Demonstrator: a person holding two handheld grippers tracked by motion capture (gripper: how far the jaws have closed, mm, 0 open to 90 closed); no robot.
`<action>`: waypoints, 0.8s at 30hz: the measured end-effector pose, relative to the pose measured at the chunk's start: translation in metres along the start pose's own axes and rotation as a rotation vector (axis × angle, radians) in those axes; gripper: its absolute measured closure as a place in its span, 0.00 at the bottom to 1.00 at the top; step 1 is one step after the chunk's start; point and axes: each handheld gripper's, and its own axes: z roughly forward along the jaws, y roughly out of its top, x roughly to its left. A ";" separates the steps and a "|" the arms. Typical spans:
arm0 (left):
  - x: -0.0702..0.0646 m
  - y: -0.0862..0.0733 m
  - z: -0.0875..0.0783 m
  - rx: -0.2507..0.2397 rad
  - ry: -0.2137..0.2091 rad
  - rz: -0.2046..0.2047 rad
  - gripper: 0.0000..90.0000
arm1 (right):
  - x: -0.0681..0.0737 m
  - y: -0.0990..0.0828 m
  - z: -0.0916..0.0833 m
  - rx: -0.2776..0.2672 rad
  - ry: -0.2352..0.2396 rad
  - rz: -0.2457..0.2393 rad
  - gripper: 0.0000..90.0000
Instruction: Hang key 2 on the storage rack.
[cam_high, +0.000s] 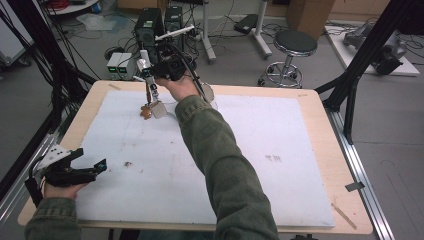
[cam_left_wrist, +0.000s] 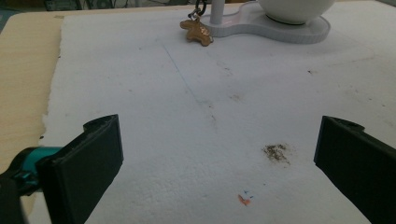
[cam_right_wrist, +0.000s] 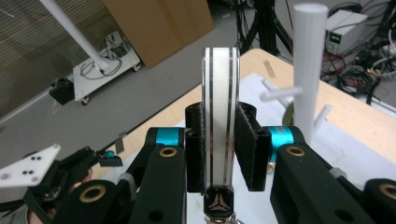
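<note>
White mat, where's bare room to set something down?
Free: the middle and right half of the white mat, and the stretch ahead of the left gripper. Crowded: far left, around the right gripper, brown charm and white stand.

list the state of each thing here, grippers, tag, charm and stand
right gripper: shut on the white tag, raised near the stand's post
white tag: clamped edge-on, upright between the jaws
horse charm: lying on the mat beside the stand's base
white stand: upright on the mat
left gripper: open, nothing between its jaws
</note>
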 end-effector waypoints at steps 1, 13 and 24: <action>0.000 0.000 0.000 0.001 0.000 0.000 0.02 | 0.000 0.004 0.004 -0.002 0.012 -0.006 0.83; 0.003 0.000 0.002 0.003 -0.008 -0.002 0.02 | 0.005 0.039 0.025 -0.002 0.031 -0.052 0.83; 0.004 0.000 0.002 0.004 -0.012 -0.003 0.02 | 0.000 0.058 0.034 -0.015 0.024 -0.052 0.83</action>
